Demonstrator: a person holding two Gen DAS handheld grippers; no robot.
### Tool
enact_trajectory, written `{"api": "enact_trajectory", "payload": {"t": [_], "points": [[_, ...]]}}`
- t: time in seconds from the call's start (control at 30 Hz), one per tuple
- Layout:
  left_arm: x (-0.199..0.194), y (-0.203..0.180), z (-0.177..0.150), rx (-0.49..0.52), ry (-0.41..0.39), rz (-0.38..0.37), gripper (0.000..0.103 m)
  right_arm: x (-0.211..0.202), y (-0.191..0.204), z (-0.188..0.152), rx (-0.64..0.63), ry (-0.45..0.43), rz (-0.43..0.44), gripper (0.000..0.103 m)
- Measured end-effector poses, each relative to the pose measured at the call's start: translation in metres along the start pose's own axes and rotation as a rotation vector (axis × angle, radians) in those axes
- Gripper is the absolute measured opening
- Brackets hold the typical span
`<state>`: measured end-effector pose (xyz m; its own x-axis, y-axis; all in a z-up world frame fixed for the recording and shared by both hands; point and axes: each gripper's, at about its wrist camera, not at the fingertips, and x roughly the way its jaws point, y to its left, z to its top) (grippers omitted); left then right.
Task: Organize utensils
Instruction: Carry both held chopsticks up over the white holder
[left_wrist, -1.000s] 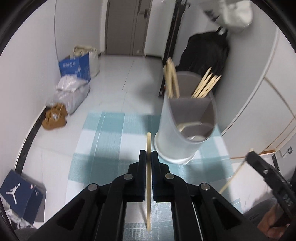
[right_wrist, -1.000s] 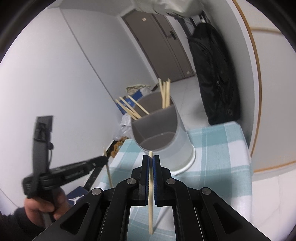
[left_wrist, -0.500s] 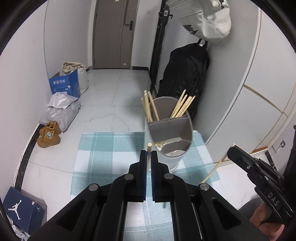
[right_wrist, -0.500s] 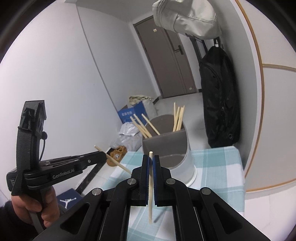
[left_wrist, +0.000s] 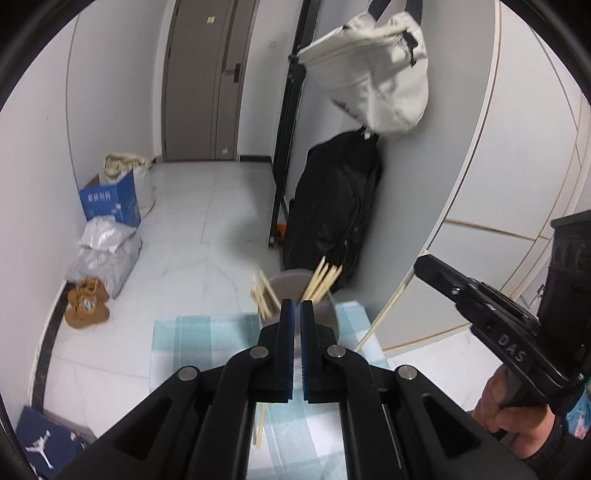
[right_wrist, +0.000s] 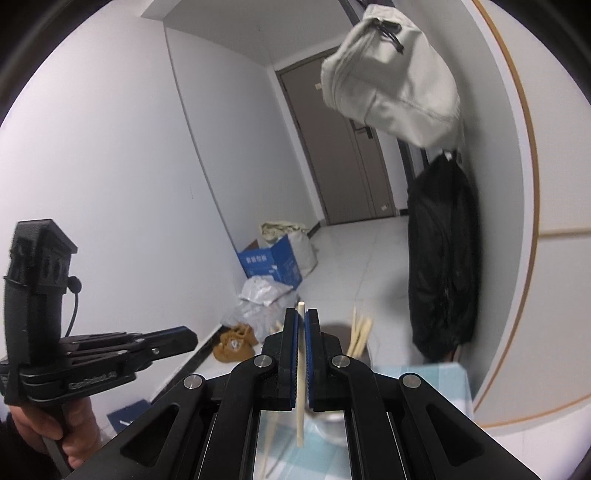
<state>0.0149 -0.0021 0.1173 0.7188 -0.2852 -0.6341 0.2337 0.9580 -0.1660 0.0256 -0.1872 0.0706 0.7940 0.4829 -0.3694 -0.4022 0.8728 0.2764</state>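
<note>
Holder (left_wrist: 325, 310): stood on the cloth (left_wrist: 207, 332), chopsticks (left_wrist: 323, 275) upright in it, in two groups to left and right. Backpack (left_wrist: 332, 214): on the floor behind the holder, against the right wall. Bag (left_wrist: 373, 70): hung above the backpack. Box (left_wrist: 110, 201), sacks (left_wrist: 107, 243) and shoes (left_wrist: 86, 302): in a row along the left wall, box farthest. Door (left_wrist: 199, 81): at the far end.

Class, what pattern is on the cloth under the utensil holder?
The cloth is a teal-and-white check, clearest in the left wrist view.
</note>
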Motion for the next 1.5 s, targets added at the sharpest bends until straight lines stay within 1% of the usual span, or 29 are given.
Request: {"api": "enact_trajectory", "payload": {"t": [0.03, 0.1, 0.13, 0.2, 0.27, 0.3, 0.33, 0.37, 0.4, 0.43, 0.47, 0.5, 0.6, 0.67, 0.73, 0.87, 1.0, 1.07, 1.1, 1.13, 1.17, 1.2, 1.23, 1.27, 1.37, 1.43, 1.5], "points": [[0.000, 0.000, 0.003, 0.003, -0.003, 0.002, 0.000, 0.002, 0.000, 0.004, -0.002, 0.001, -0.002, 0.003], [0.001, 0.008, 0.005, -0.024, 0.000, -0.047, 0.000, 0.007, -0.002, 0.009, 0.002, 0.008, 0.003, 0.003], [0.003, 0.014, 0.002, -0.033, 0.013, -0.059, 0.000, 0.008, -0.002, 0.008, 0.003, 0.012, 0.002, 0.003], [0.009, 0.026, -0.012, -0.042, 0.021, -0.041, 0.000, 0.010, -0.009, 0.002, 0.022, 0.017, 0.006, 0.003], [0.020, 0.039, -0.031, -0.052, 0.044, -0.058, 0.000, 0.008, -0.016, -0.006, 0.045, 0.024, 0.005, 0.003], [0.031, 0.048, -0.040, -0.070, 0.080, -0.047, 0.008, 0.009, -0.021, -0.013, 0.063, 0.033, 0.006, 0.003], [0.047, 0.059, -0.055, -0.104, 0.143, -0.030, 0.018, 0.009, -0.025, -0.016, 0.073, 0.039, 0.007, 0.003], [0.060, 0.068, -0.066, -0.135, 0.194, -0.022, 0.046, 0.010, -0.029, -0.022, 0.084, 0.052, 0.006, 0.003], [0.075, 0.078, -0.079, -0.172, 0.236, -0.015, 0.054, 0.010, -0.031, -0.026, 0.090, 0.061, 0.004, 0.003], [0.086, 0.086, -0.089, -0.195, 0.260, -0.003, 0.054, 0.010, -0.034, -0.031, 0.093, 0.071, 0.004, 0.003], [0.105, 0.092, -0.100, -0.188, 0.311, 0.035, 0.055, 0.011, -0.036, -0.036, 0.096, 0.081, 0.004, 0.003], [0.124, 0.094, -0.108, -0.159, 0.374, 0.082, 0.055, 0.010, -0.038, -0.040, 0.103, 0.086, 0.005, 0.003], [0.165, 0.102, -0.121, -0.143, 0.464, 0.132, 0.055, 0.009, -0.045, -0.049, 0.133, 0.096, 0.007, 0.003], [0.184, 0.107, -0.125, -0.136, 0.508, 0.158, 0.055, 0.006, -0.050, -0.056, 0.167, 0.098, 0.014, 0.003], [0.199, 0.108, -0.126, -0.116, 0.524, 0.184, 0.055, 0.003, -0.056, -0.063, 0.204, 0.099, 0.015, 0.003], [0.217, 0.106, -0.123, -0.078, 0.546, 0.200, 0.055, 0.001, -0.066, -0.078, 0.269, 0.117, 0.009, 0.003], [0.233, 0.109, -0.118, -0.070, 0.556, 0.216, 0.054, 0.002, -0.075, -0.090, 0.310, 0.140, -0.003, 0.003], [0.235, 0.110, -0.122, -0.076, 0.562, 0.224, 0.053, 0.001, -0.076, -0.094, 0.316, 0.144, -0.010, 0.003], [0.233, 0.108, -0.121, -0.064, 0.537, 0.223, 0.043, 0.002, -0.078, -0.095, 0.318, 0.148, -0.013, 0.003], [0.232, 0.105, -0.121, -0.051, 0.532, 0.231, 0.042, 0.001, -0.078, -0.096, 0.320, 0.150, -0.017, 0.003], [0.231, 0.104, -0.121, -0.050, 0.528, 0.224, 0.034, 0.000, -0.080, -0.097, 0.325, 0.148, -0.021, 0.003], [0.229, 0.103, -0.121, -0.052, 0.523, 0.225, 0.021, -0.001, -0.081, -0.098, 0.330, 0.148, -0.023, 0.003], [0.226, 0.103, -0.122, -0.054, 0.516, 0.223, 0.014, -0.003, -0.083, -0.099, 0.338, 0.148, -0.024, 0.003], [0.223, 0.102, -0.124, -0.057, 0.516, 0.211, 0.003, -0.005, -0.084, -0.099, 0.342, 0.146, -0.027, 0.003], [0.213, 0.100, -0.131, -0.051, 0.520, 0.195, 0.002, -0.006, -0.085, -0.100, 0.350, 0.149, -0.029, 0.003], [0.204, 0.098, -0.135, -0.049, 0.517, 0.196, 0.002, -0.007, -0.085, -0.101, 0.348, 0.147, -0.028, 0.003], [0.186, 0.100, -0.135, -0.078, 0.472, 0.178, 0.002, -0.008, -0.083, -0.100, 0.346, 0.145, -0.027, 0.003]]}}
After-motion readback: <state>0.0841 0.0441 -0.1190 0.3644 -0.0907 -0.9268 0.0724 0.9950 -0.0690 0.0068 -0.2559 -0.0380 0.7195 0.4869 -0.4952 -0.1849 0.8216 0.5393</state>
